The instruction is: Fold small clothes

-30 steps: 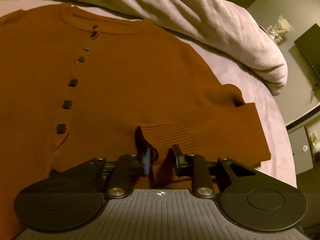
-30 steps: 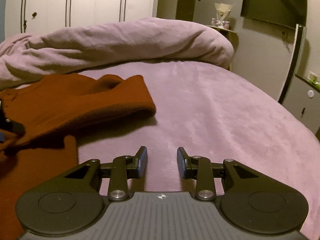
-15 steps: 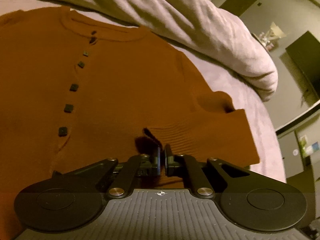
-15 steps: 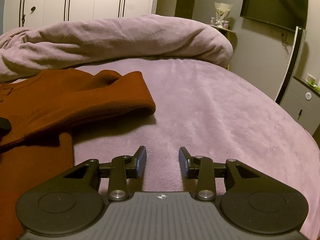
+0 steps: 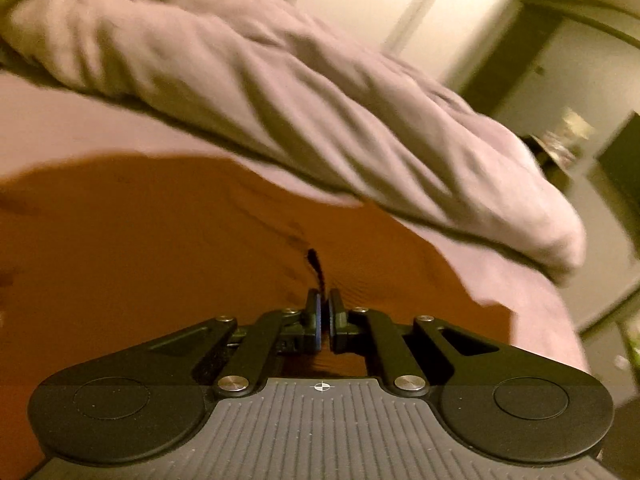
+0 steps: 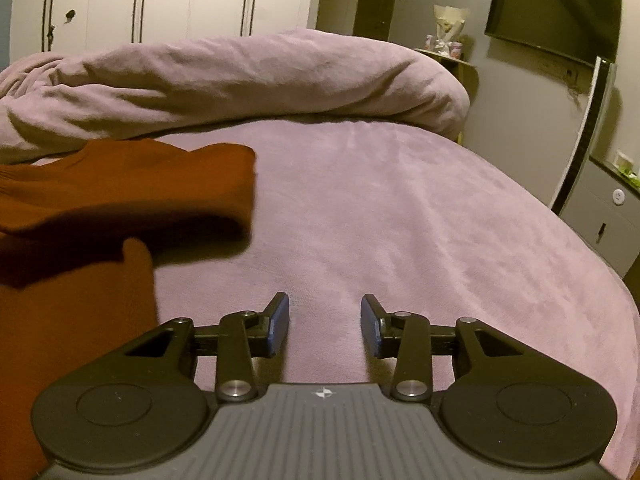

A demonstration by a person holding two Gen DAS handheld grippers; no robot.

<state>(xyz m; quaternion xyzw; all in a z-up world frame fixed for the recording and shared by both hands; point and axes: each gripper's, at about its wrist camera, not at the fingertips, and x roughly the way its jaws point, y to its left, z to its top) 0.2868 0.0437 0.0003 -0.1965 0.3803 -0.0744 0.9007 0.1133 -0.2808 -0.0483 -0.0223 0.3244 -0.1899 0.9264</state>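
Observation:
A rust-brown knitted cardigan (image 5: 160, 240) lies on the lilac bed. My left gripper (image 5: 325, 304) is shut on the cardigan's ribbed hem, which is lifted and fills the lower left wrist view; its buttons are hidden. In the right wrist view the cardigan (image 6: 100, 200) shows at the left, with a raised fold of it hanging over the part below. My right gripper (image 6: 325, 320) is open and empty, just above the bedcover to the right of the cardigan.
A bunched lilac duvet (image 6: 240, 80) runs across the back of the bed (image 6: 400, 220). White wardrobes (image 6: 160, 0), a wall TV (image 6: 552, 12) and a grey cabinet (image 6: 608, 208) stand beyond the bed's right edge.
My left gripper closed on the cardigan's hem and has lifted it up and forward towards the duvet; the view is blurred. The right gripper has barely moved.

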